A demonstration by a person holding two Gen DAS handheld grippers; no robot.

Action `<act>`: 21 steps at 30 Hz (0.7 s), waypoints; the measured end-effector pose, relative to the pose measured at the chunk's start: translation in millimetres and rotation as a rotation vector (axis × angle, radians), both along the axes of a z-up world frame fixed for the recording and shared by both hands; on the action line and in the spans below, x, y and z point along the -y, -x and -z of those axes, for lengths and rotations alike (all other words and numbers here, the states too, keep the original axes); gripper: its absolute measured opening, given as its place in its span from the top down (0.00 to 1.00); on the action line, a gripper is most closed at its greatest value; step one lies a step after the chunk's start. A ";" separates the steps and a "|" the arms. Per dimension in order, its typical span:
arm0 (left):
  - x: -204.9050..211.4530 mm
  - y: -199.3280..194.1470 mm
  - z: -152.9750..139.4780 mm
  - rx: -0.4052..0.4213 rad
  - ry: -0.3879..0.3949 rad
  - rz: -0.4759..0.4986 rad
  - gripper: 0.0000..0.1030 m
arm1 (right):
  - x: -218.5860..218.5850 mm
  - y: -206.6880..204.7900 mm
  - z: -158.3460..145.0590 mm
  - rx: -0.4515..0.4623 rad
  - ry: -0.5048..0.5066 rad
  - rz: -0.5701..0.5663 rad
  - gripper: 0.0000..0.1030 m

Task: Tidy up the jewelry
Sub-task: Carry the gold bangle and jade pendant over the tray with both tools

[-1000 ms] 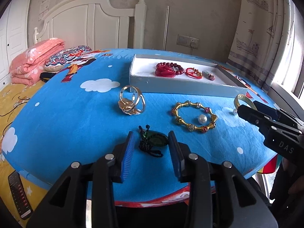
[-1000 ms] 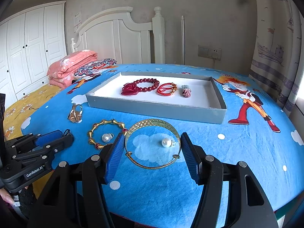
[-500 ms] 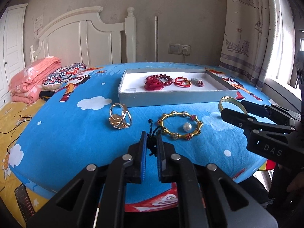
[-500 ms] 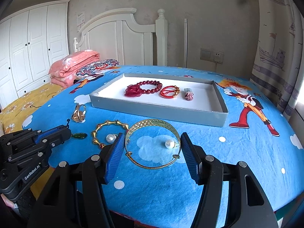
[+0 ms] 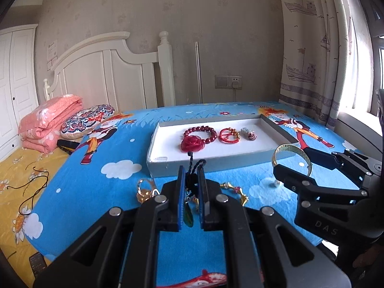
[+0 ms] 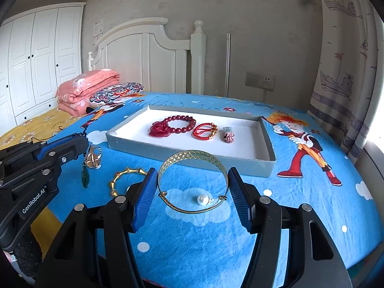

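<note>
Just in front of the grey tray, the left gripper pinches the black cord of a green pendant, which hangs clear of the blue cloth. Right of it, also near the tray's front wall, the right gripper has its fingers clamped on a gold bangle, a pearl lying below
</note>
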State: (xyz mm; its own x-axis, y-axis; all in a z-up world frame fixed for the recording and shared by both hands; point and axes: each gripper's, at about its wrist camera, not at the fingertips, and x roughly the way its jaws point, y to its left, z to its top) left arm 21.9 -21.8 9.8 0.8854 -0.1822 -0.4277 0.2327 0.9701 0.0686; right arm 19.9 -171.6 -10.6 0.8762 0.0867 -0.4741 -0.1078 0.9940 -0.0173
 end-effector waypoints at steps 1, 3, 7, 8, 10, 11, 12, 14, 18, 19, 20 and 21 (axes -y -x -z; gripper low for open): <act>2.5 -3.7 -3.0 0.006 -0.003 0.002 0.91 | 1.0 -3.6 -2.4 0.005 0.003 0.008 0.45; 6.9 -12.6 -7.5 0.014 -0.011 0.003 0.91 | 3.1 -10.9 -7.4 0.016 0.004 0.016 0.45; 12.1 -33.9 -17.5 0.021 -0.013 0.003 0.91 | 7.2 -27.8 -15.9 0.026 0.003 0.028 0.45; 12.9 -40.1 -21.4 0.024 -0.010 0.001 0.91 | 7.8 -32.5 -18.1 0.027 0.006 0.029 0.45; 14.0 -53.9 -29.4 0.016 0.001 0.006 0.91 | 8.9 -42.0 -22.7 0.031 0.015 0.031 0.45; 14.3 -61.4 -33.4 0.011 0.007 0.009 0.91 | 9.2 -47.2 -24.6 0.030 0.018 0.031 0.45; 15.2 -68.4 -37.2 0.008 0.011 0.010 0.91 | 9.2 -53.2 -26.2 0.027 0.021 0.030 0.45; 18.1 -84.4 -43.2 0.000 0.012 0.010 0.91 | 9.6 -66.8 -27.8 0.017 0.029 0.028 0.45; 26.4 -118.0 -49.1 -0.025 0.010 -0.001 0.91 | 11.0 -97.6 -25.2 -0.021 0.033 0.036 0.45; 28.9 -127.8 -49.5 -0.040 0.014 -0.002 0.91 | 10.7 -105.0 -24.7 -0.027 0.039 0.037 0.45; 30.5 -137.7 -49.2 -0.053 0.016 -0.008 0.91 | 10.2 -112.2 -24.4 -0.031 0.048 0.040 0.45; 32.4 -147.1 -48.6 -0.062 0.015 -0.018 0.91 | 10.0 -118.7 -24.2 -0.034 0.056 0.043 0.45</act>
